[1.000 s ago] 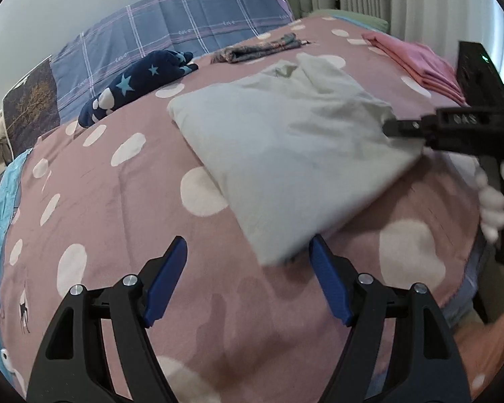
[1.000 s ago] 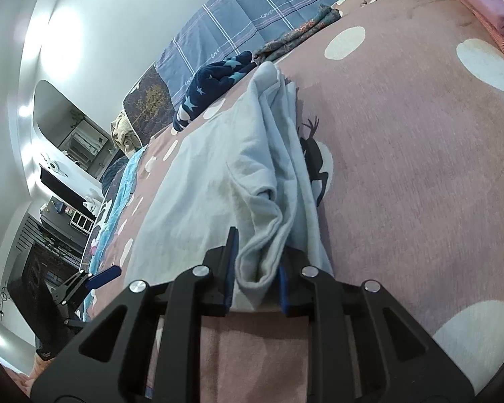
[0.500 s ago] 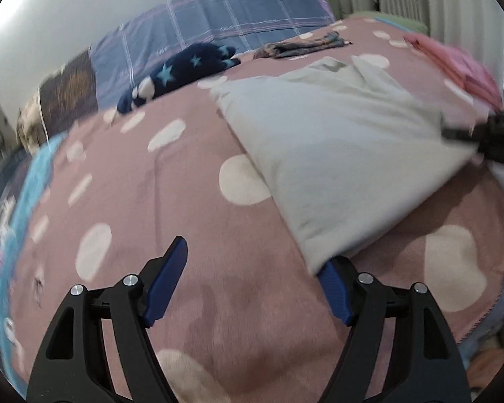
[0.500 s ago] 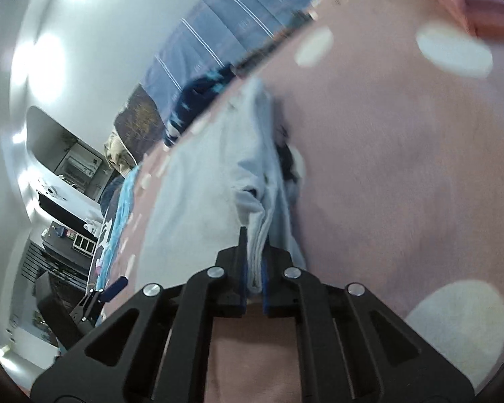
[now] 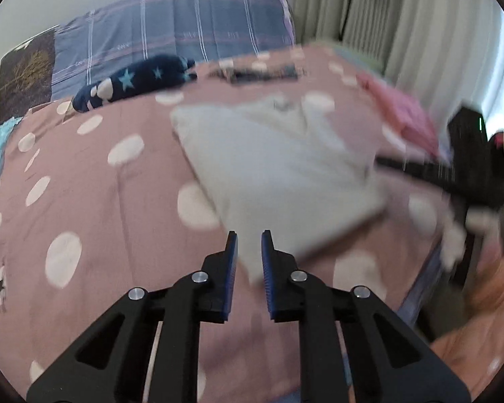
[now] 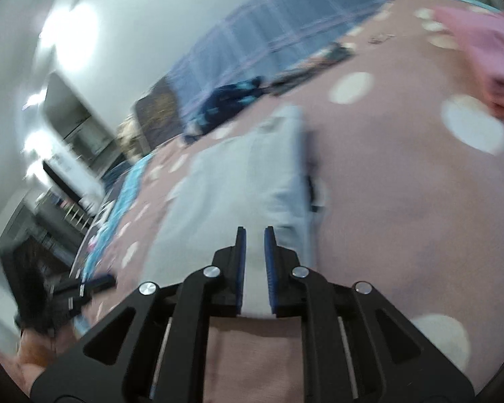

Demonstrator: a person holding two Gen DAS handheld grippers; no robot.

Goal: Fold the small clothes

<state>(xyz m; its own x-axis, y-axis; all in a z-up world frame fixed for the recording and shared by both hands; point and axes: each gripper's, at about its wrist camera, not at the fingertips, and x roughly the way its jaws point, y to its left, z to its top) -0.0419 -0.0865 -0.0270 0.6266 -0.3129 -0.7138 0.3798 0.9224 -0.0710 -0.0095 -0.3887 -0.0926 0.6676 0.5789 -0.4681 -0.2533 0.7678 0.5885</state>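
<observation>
- While both views were smeared by blur, the left gripper (image 5: 248,235) sat at the bottom centre of its frame, its blue pads drawn to a narrow gap around the near corner of the pale grey garment (image 5: 279,171).
- At the bottom centre of the right wrist view, the right gripper (image 6: 254,231) was likewise nearly closed, pinching the near edge of the garment (image 6: 232,181) between its pads.
- From the left view's centre the folded garment spread up and to the right, lying on the pink bedspread (image 5: 94,208) with its white dots.
- At the right edge of that frame the right gripper's black body (image 5: 453,174) reached in to the garment's far side; whether it touched was too blurred to tell.
- Farther back, at upper right, lay a stack of pink clothes (image 5: 400,114).
- Toward the upper left lay a dark blue star-patterned cloth (image 5: 134,80), and a small dark patterned cloth (image 5: 262,72) was near the top centre.
- Behind these, across the top, stood a blue plaid pillow (image 5: 171,33).
</observation>
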